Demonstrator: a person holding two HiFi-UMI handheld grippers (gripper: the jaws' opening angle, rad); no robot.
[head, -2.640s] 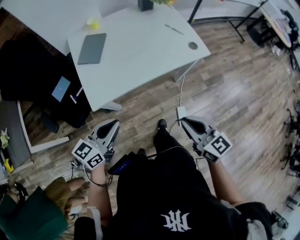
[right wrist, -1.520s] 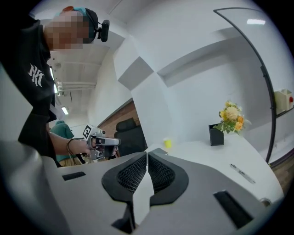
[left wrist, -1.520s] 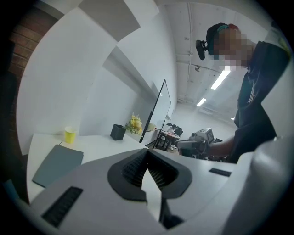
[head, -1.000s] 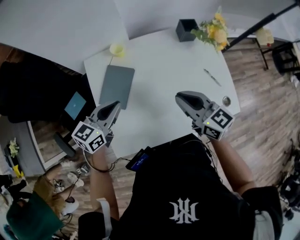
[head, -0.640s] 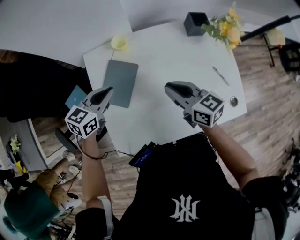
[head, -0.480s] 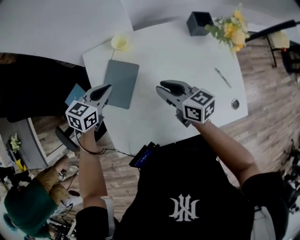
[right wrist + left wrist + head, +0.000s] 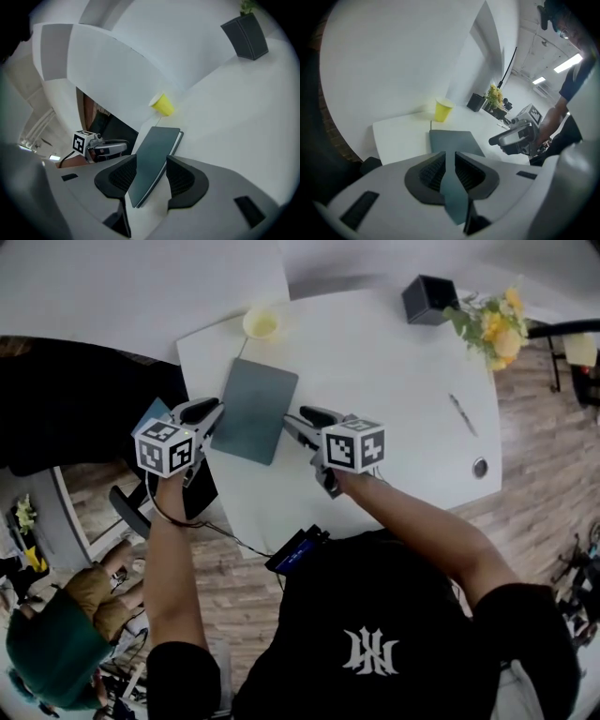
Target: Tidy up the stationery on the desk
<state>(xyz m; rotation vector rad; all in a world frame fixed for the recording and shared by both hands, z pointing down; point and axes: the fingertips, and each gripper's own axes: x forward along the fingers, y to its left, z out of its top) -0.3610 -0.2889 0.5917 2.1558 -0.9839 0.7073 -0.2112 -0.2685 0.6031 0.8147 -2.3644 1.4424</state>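
A grey notebook (image 7: 253, 411) lies closed on the white desk (image 7: 394, 381). My left gripper (image 7: 208, 409) is at its left edge and my right gripper (image 7: 298, 418) at its right edge, pointing at each other. The left gripper's (image 7: 449, 155) jaws have just been opening to a narrow gap, and the notebook (image 7: 452, 139) shows through it unpinched. The right gripper's (image 7: 151, 159) jaws have just been opening wide, with the notebook's (image 7: 157, 145) near corner in line ahead. A pen (image 7: 463, 414) lies far right.
A yellow cup (image 7: 262, 322) stands just beyond the notebook's far corner. A black holder (image 7: 429, 298) and yellow flowers (image 7: 497, 329) stand at the desk's back right. A small round object (image 7: 480, 466) sits near the right edge. A black chair (image 7: 75, 399) stands left.
Both grippers have come down towards the desk. The right one has moved left to the notebook's right edge. The left one now sits at the notebook's left edge.
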